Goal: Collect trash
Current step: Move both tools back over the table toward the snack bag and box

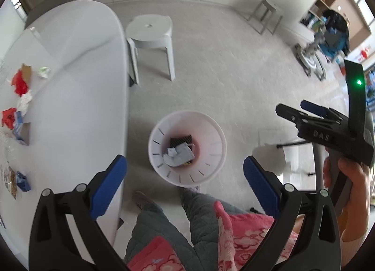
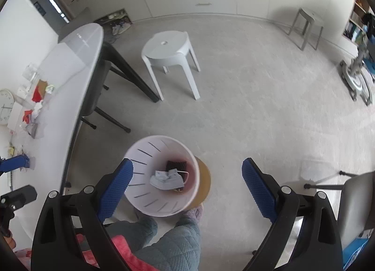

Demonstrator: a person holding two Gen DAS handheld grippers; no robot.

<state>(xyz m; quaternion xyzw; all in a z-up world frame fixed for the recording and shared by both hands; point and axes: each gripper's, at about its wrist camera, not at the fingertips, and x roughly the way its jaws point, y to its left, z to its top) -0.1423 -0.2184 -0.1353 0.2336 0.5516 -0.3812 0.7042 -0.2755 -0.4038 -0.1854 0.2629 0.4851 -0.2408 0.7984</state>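
Left claw (image 1: 185, 184): jaws apart, nothing between them, aimed down over white bin (image 1: 220, 144) on the floor. Right claw (image 2: 187, 189): jaws apart, nothing between them, above the same bin. In the bin: grey face mask (image 2: 167, 179), dark item at its 12 o'clock. On the desk (image 1: 77, 83), at 9 o'clock from the bin: red scraps (image 1: 20, 83), crumpled white paper (image 1: 24, 103), blue carton (image 1: 23, 180)
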